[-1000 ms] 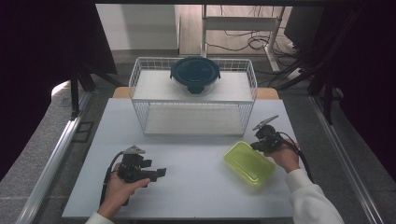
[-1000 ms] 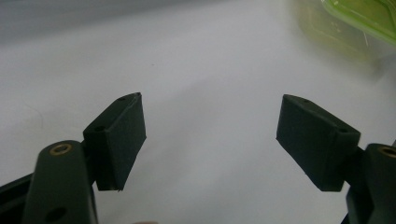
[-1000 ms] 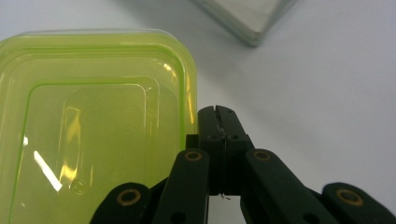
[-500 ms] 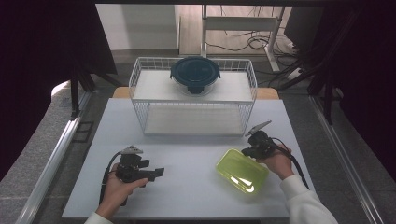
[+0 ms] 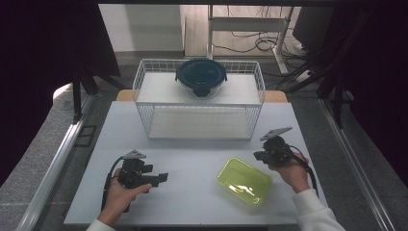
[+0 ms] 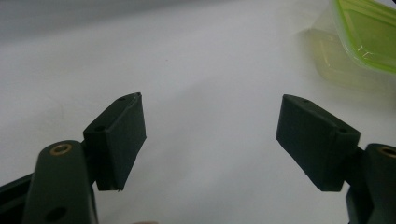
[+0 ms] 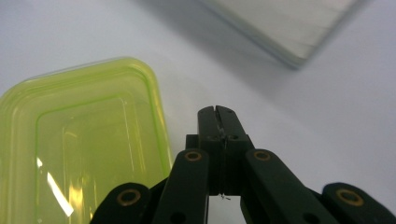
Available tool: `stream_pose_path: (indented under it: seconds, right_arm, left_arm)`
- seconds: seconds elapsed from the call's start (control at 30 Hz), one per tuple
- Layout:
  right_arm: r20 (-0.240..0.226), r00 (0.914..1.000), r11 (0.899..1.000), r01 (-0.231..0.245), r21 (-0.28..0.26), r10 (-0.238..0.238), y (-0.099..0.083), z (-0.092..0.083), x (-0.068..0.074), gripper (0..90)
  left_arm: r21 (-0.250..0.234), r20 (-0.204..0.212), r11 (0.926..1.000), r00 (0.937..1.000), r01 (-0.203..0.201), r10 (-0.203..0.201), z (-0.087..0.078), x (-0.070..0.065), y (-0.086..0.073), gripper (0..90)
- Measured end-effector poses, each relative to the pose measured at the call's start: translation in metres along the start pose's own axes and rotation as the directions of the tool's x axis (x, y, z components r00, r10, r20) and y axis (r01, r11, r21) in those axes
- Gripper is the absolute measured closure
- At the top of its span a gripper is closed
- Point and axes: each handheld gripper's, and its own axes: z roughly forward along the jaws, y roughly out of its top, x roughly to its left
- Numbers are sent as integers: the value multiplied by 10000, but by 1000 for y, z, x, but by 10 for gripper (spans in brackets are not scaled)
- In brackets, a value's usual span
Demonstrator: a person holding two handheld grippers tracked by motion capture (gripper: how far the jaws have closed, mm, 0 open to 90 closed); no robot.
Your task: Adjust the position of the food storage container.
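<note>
Lime-green container (image 5: 244, 181) lies flat on the white table (image 5: 192, 202), right of centre. Right gripper (image 5: 262, 155) hovers beside it, jaws pressed together, empty; left gripper (image 5: 162, 177) waits apart, jaws spread, seemingly ready.

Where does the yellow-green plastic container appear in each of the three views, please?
High view: the yellow-green container lies on the white table, lower right of centre, beside the right gripper.
Left gripper view: top right corner, beyond the open jaws.
Right gripper view: left half, next to the shut jaws.
Shared landmark: the white table.
</note>
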Motion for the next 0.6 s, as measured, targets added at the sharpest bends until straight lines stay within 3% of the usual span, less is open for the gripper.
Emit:
stream_pose_path:
  seconds: [0.13, 0.23, 0.43, 0.6]
  right_arm:
    - [480, 9963, 9973, -710, -163, 718, -28, -31, -5, 890]
    - [610, 9908, 9926, -1213, 55, 1207, -52, -44, -3, 889]
    - [345, 9865, 9814, -1629, 1014, 1602, -89, -31, 17, 889]
    - [320, 9860, 9741, -1664, 1533, 1634, -95, -20, 26, 889]
  left_arm:
    - [29, -83, 10000, 10000, -40, 41, -1, 1, -1, 233]
    - [51, -89, 10000, 10000, -17, 17, 0, 1, -1, 233]
    - [92, -111, 9999, 9999, -93, 94, 1, -1, 1, 233]
    - [129, -163, 9998, 9997, -183, 185, 2, -2, 1, 233]
